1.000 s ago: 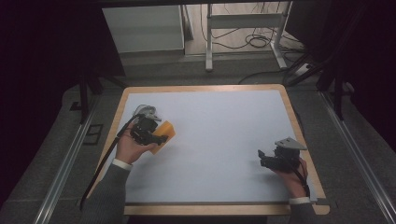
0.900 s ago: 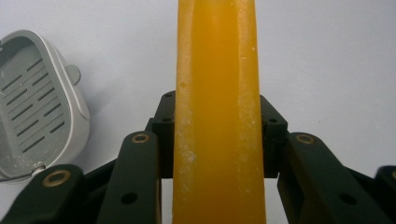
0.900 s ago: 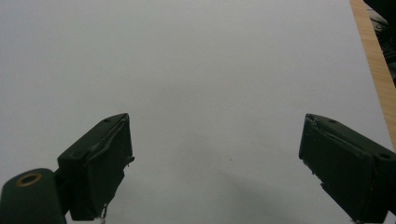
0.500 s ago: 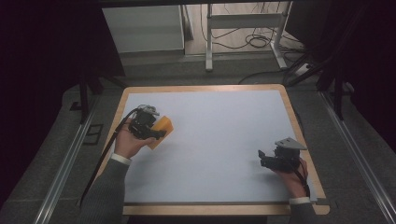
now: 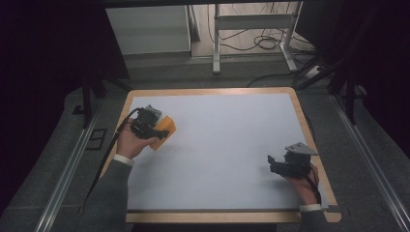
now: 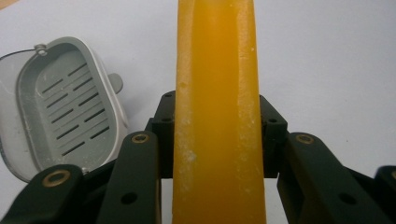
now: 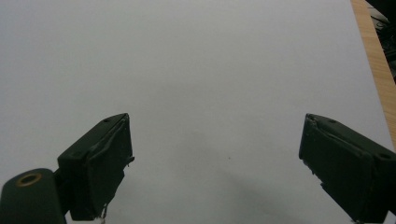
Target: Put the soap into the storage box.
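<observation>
Left claw (image 6: 217, 154): jaws closed on a yellow soap bar (image 6: 217, 112), which stands on edge between them and runs out past the tips. Grasp judged complete.
Soap dish (image 6: 60, 116): grey, slotted drainer inside, lying on the bench (image 6: 336, 56) just beside the left claw, on the left of its own view; the bar is not in it. Placing the bar there is judged the step left.
Right claw (image 7: 215, 158): jaws wide apart, nothing between them, low over bare bench; well apart from the left claw.
Views: the left gripper view gives the dish and the grip; the high view gives both claws at once, left claw (image 5: 153, 126) with bar (image 5: 163, 130), right claw (image 5: 278, 165).
</observation>
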### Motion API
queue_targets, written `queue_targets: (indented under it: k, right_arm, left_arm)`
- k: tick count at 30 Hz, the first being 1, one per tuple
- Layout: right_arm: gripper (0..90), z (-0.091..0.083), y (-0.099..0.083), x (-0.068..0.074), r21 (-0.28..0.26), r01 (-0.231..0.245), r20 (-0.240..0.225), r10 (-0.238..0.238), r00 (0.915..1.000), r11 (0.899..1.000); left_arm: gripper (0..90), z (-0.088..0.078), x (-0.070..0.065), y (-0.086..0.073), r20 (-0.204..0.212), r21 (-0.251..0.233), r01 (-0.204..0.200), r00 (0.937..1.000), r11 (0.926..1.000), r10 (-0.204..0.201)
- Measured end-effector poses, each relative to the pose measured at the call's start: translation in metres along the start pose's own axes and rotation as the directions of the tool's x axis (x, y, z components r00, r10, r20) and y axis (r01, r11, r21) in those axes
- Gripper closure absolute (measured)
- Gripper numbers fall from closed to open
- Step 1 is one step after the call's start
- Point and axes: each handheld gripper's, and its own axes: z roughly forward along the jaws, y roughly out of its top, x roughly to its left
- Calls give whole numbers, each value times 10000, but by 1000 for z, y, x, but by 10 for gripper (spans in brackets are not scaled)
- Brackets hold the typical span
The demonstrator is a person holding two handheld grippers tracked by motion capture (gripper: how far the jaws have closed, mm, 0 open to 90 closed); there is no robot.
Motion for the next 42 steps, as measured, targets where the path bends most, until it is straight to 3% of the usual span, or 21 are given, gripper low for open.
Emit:
queue_targets:
  k: [7, 24, 42]
  right_arm:
    - [94, 0, 0, 0, 4, 3, -16, -3, 10000, 10000]
    - [94, 0, 0, -1, -34, -74, 43, 74, 10000, 10000]
    - [94, 0, 0, -2, -11, -117, 37, 117, 9999, 9999]
  left_arm:
    - [610, -2, 7, 3, -50, -51, 185, 9998, 9998, -185]
    - [609, -7, 18, 16, -243, 146, 204, 9995, 9997, -201]
    - [609, -3, 48, 25, -367, 318, 1034, 9941, 9941, -1022]
